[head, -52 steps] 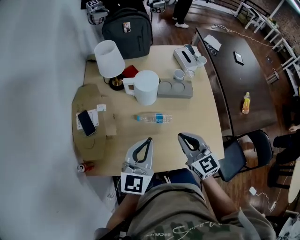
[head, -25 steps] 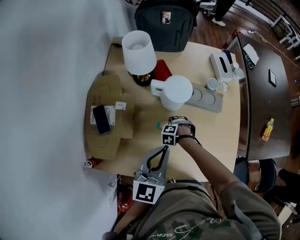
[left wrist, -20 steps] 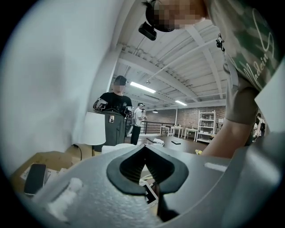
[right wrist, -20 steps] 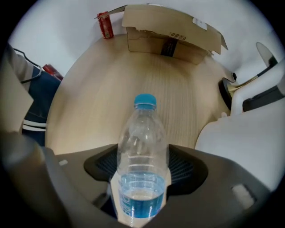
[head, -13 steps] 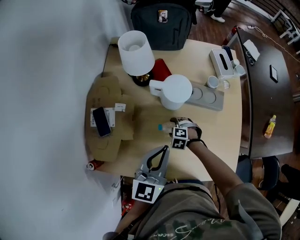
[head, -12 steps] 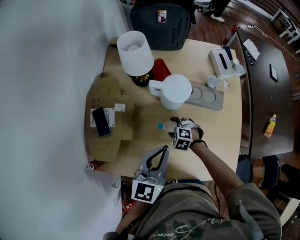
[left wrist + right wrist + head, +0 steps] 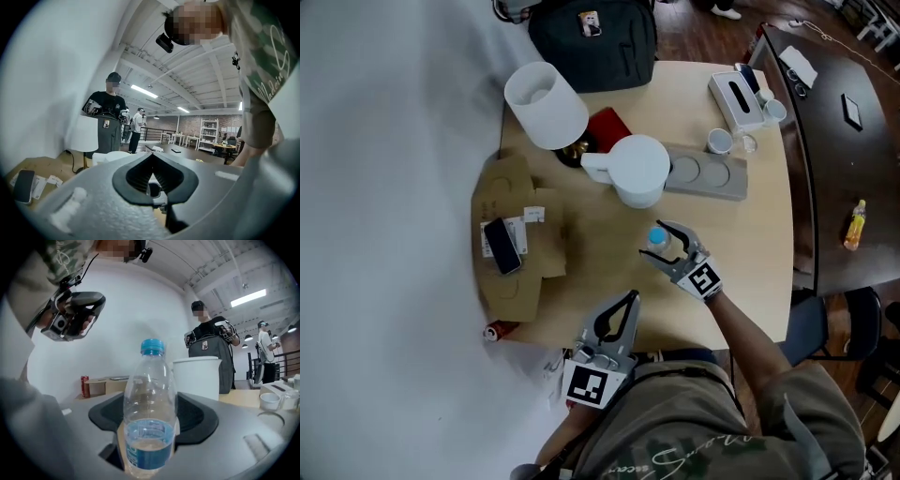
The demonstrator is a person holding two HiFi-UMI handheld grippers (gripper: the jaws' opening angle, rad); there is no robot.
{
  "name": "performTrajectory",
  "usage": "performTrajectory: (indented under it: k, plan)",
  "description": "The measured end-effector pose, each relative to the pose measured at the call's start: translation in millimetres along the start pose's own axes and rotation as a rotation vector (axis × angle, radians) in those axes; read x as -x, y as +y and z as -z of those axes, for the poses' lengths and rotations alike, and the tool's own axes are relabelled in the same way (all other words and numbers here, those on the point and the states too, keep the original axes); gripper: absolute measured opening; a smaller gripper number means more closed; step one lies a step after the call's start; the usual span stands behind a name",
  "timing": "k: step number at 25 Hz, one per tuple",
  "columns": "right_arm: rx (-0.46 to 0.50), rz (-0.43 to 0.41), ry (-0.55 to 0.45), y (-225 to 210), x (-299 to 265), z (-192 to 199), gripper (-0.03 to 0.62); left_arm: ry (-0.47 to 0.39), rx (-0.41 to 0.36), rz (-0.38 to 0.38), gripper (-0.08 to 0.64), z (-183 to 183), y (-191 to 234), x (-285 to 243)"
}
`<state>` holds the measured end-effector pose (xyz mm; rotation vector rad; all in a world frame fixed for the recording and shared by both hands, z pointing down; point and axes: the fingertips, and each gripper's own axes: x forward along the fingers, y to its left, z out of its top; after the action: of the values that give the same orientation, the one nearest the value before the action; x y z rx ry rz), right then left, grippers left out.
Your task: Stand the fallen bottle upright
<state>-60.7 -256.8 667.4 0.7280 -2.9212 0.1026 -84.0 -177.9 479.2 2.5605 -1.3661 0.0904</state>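
Observation:
A clear water bottle (image 7: 659,242) with a blue cap and blue label stands upright between the jaws of my right gripper (image 7: 662,246), above the middle of the light wooden table (image 7: 759,234). In the right gripper view the bottle (image 7: 151,413) fills the centre, cap up, with a jaw pressed against each side. My left gripper (image 7: 630,300) hangs at the table's near edge, shut, with nothing in it. In the left gripper view the left gripper's (image 7: 151,157) jaws meet at the tips.
Just behind the bottle stands a white jug (image 7: 637,169), next to a white-shaded lamp (image 7: 546,105). A grey tray (image 7: 708,178) with cups and a tissue box (image 7: 736,94) sit at the back right, a cardboard sheet with a phone (image 7: 502,246) at the left, and a black backpack (image 7: 595,33) beyond.
The right gripper, which was down on the lying bottle, has risen and rolled, bringing the bottle up from the table and cap upward. The left gripper has hardly moved.

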Motion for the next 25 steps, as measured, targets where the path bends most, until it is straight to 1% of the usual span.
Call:
performTrajectory:
  k: [3, 6, 9, 10, 11, 12, 15, 17, 18, 19, 21, 22, 24, 25]
  plan:
    - [0.004, -0.018, 0.005, 10, 6, 18, 0.319, 0.026, -0.012, 0.009, 0.005, 4, -8, 0]
    - [0.011, -0.019, 0.014, 14, 11, 22, 0.319, 0.053, -0.007, -0.001, 0.005, 10, -11, 2]
    - [0.035, -0.017, 0.047, 18, 14, 22, 0.325, 0.049, 0.000, -0.005, 0.005, 9, -15, 5]
    - [0.043, -0.016, 0.045, 19, 16, 19, 0.336, 0.042, -0.002, -0.002, 0.005, 8, -16, 6]
    - [0.052, -0.017, 0.039, 20, 17, 13, 0.361, 0.036, -0.006, 0.002, 0.005, 5, -17, 6]
    - [0.061, -0.022, 0.031, 21, 19, 7, 0.368, 0.030, -0.008, 0.006, 0.005, 3, -18, 7]
    - [0.088, -0.039, 0.008, 25, 27, -19, 0.367, 0.010, -0.002, 0.010, 0.005, -3, -19, 10]
    - [0.087, -0.029, -0.024, 27, 36, -41, 0.362, -0.008, 0.000, 0.017, 0.005, -8, -20, 14]
    - [0.076, -0.014, -0.054, 28, 43, -56, 0.350, -0.020, -0.001, 0.023, 0.005, -12, -21, 16]
    - [0.059, 0.006, -0.091, 29, 50, -72, 0.328, -0.033, -0.001, 0.030, 0.005, -16, -22, 19]
    - [0.045, 0.036, -0.132, 35, 65, -102, 0.239, -0.060, 0.004, 0.041, 0.005, -22, -22, 25]
    - [0.056, 0.045, -0.129, 40, 71, -114, 0.173, -0.067, 0.002, 0.045, 0.005, -22, -20, 29]
    - [0.082, 0.059, -0.097, 54, 78, -128, 0.005, -0.068, -0.034, 0.049, 0.005, -19, -18, 37]
    - [0.083, 0.068, -0.079, 61, 80, -132, 0.005, -0.062, -0.064, 0.055, 0.005, -16, -17, 41]
